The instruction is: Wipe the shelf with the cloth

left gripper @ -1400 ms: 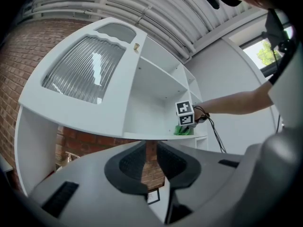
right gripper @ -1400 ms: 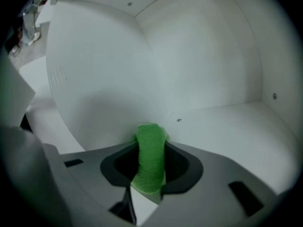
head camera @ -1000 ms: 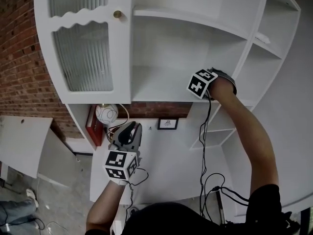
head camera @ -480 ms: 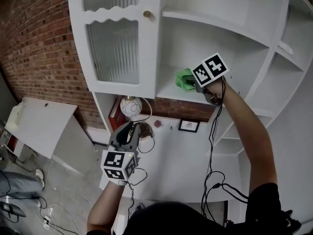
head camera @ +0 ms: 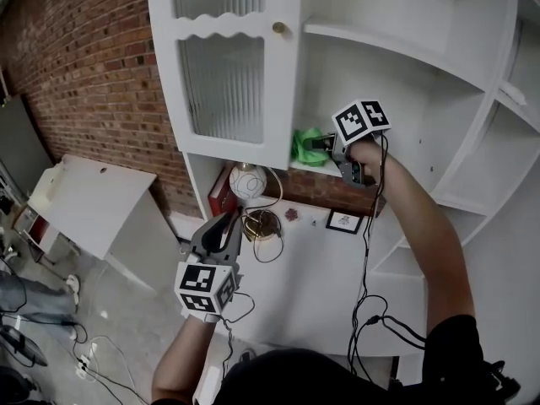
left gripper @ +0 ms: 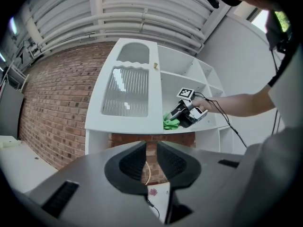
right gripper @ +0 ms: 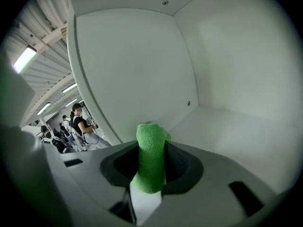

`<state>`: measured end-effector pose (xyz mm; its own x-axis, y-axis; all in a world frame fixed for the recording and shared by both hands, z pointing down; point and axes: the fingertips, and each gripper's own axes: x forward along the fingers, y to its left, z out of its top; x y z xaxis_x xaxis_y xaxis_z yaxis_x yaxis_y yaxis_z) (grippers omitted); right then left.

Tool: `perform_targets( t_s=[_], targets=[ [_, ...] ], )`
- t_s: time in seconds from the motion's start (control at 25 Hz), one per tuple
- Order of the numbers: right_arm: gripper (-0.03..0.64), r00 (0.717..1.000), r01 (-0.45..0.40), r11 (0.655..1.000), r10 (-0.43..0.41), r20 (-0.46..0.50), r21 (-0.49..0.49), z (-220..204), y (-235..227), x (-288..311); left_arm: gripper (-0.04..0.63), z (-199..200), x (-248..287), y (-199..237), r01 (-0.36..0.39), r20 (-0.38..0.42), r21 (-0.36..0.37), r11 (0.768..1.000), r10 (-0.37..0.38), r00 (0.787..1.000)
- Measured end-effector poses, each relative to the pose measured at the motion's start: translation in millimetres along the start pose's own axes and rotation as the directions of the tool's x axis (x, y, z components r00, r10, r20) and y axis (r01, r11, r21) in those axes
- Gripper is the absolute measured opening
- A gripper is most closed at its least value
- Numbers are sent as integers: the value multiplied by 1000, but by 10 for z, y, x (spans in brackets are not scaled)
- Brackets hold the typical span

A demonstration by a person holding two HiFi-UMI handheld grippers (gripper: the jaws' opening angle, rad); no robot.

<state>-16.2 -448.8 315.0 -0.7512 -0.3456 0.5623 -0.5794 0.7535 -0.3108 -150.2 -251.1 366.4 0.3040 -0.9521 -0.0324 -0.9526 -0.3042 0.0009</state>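
Note:
My right gripper is shut on the green cloth and presses it onto the white shelf, at its left end beside the glass door. In the right gripper view the cloth stands rolled between the jaws, with the shelf board and the cabinet's side wall ahead. From the left gripper view I see the cloth bunched at the shelf's front edge under the right gripper. My left gripper hangs low, well below the shelf, shut on nothing.
A ribbed glass door with a brass knob closes the cabinet's left half. Below the shelf a white counter carries a round lamp, a red book, a brass ring and a small framed picture. People stand far off.
My right gripper has slid left along the shelf with the cloth, from deep in the opening to the front left corner. The left gripper has stayed low.

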Motion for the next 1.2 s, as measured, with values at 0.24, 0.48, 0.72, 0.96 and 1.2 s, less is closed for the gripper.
perform_targets(
  t_s=[0.24,0.48,0.72,0.96,1.2],
  targets=[
    [117,993,81,996,-84,-85,-44,-90,-163,10,69,-56,52,1,6,-12,-5,1000,-6,1000],
    [117,982,123,990,-131,-136,-68,-199,-271,-169,69,-98,221,-121,58,-12,-22,998,-59,998],
    [117,972,176,984,-180,-151,-42,-382,-512,-529,69,-135,481,-398,149,-10,-38,988,-150,989],
    [117,941,296,955,-297,-164,-29,-620,-839,-1032,69,-119,755,-754,253,-4,-40,967,-253,967],
    [117,885,432,902,-428,-182,-20,-861,-1110,-1506,69,-95,938,-1059,345,9,-42,938,-345,939]
  ],
)
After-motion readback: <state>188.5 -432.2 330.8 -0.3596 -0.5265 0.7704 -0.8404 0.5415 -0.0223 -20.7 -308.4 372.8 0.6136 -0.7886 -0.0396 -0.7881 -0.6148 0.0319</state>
